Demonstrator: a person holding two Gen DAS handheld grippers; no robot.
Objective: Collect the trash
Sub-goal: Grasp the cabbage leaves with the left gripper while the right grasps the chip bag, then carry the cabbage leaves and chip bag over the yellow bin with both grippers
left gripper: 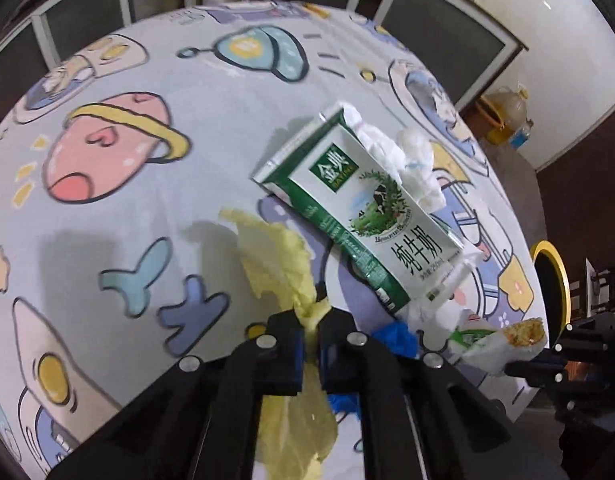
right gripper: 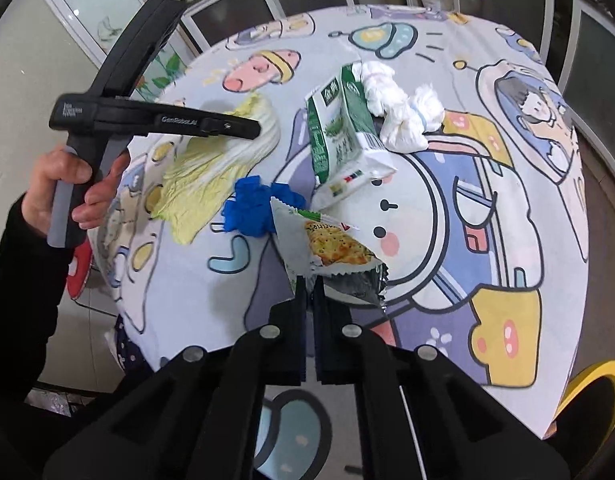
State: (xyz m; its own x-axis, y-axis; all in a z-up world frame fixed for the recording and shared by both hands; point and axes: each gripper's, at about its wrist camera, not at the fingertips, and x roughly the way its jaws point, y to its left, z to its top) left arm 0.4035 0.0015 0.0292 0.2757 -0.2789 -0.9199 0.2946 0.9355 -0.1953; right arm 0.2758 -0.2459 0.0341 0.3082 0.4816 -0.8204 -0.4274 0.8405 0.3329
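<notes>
My left gripper [left gripper: 312, 312] is shut on a yellow cabbage leaf [left gripper: 277, 256] that lies on the round table; the leaf also shows in the right wrist view [right gripper: 211, 168] under the left gripper's body [right gripper: 159, 122]. My right gripper [right gripper: 309, 280] is shut on the edge of a cracker wrapper [right gripper: 327, 244], which also shows in the left wrist view [left gripper: 499, 340]. A green-and-white milk carton [left gripper: 359, 208] lies in the middle [right gripper: 339, 140]. Crumpled white tissue [right gripper: 399, 116] sits behind it. A blue crumpled glove [right gripper: 255, 204] lies between leaf and wrapper.
The table wears a cartoon space-print cloth [right gripper: 487, 208]. A yellow-rimmed bin [left gripper: 551, 276] stands beside the table at the right, also seen low right in the right wrist view [right gripper: 591, 404]. Windows and a wall run behind the table.
</notes>
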